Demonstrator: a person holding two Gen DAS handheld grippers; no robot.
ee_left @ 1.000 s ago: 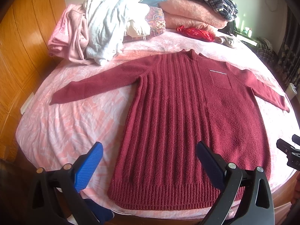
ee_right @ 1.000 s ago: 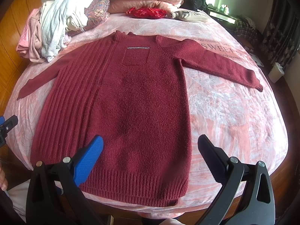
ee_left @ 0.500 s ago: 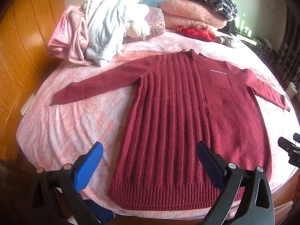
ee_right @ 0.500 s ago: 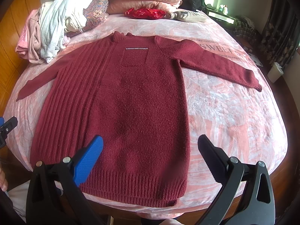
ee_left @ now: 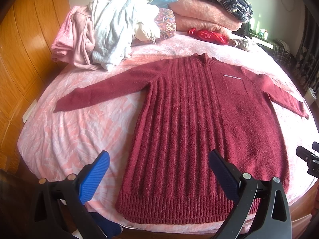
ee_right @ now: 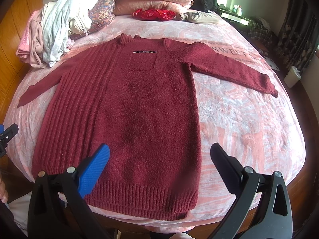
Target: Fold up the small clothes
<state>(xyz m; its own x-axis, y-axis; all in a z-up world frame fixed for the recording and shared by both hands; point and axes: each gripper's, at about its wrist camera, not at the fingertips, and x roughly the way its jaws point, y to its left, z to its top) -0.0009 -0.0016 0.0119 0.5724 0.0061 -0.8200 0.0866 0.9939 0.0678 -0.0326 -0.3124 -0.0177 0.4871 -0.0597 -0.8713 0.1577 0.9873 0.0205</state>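
While both claws gape empty, the maroon sweater (ee_left: 199, 123) lies flat, sleeves spread, half ribbed

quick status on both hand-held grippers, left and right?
Left hand-held gripper: open, holding nothing, above the sweater hem.
Right hand-held gripper: open, holding nothing.

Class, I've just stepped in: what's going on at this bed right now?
A person holds a two-finger tool in each hand above the near edge of a bed. A dark red knitted sweater lies flat, front up, with both sleeves spread out. The left tool and the right tool are both open and hold nothing, apart from the fabric. No fold has been made yet. A pile of other clothes sits at the far left.
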